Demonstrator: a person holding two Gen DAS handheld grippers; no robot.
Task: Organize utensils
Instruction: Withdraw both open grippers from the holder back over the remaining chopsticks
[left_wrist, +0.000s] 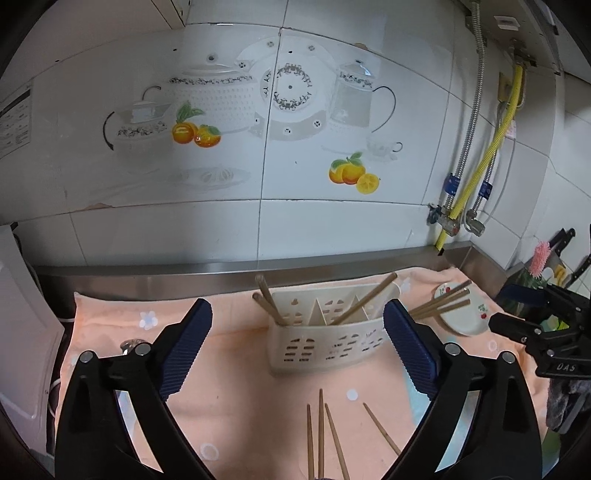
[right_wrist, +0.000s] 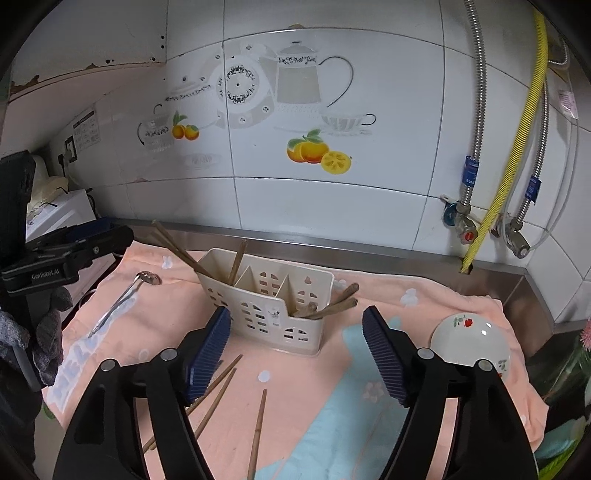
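On the far left of the peach towel (right_wrist: 303, 373) that covers the counter, a metal ladle (right_wrist: 123, 295) lies with its bowl toward the wall, well apart from both claws. The left claw (left_wrist: 297, 334) stands wide open with nothing between its pads. Loose wooden chopsticks (left_wrist: 320, 435) lie on the towel just below and ahead of it, their long axes running roughly away from the camera toward the cream slotted utensil caddy (left_wrist: 325, 347) straight ahead. I judge a pick here needs the claw to dip and close across the sticks, not along them. The caddy already holds several chopsticks leaning in its compartments. The right claw (right_wrist: 297, 345) is also open and empty, with some of the same sticks close under its left finger, so either hand is near. Right of the caddy, more chopsticks (left_wrist: 441, 301) rest across a small flowered dish (left_wrist: 465, 321).
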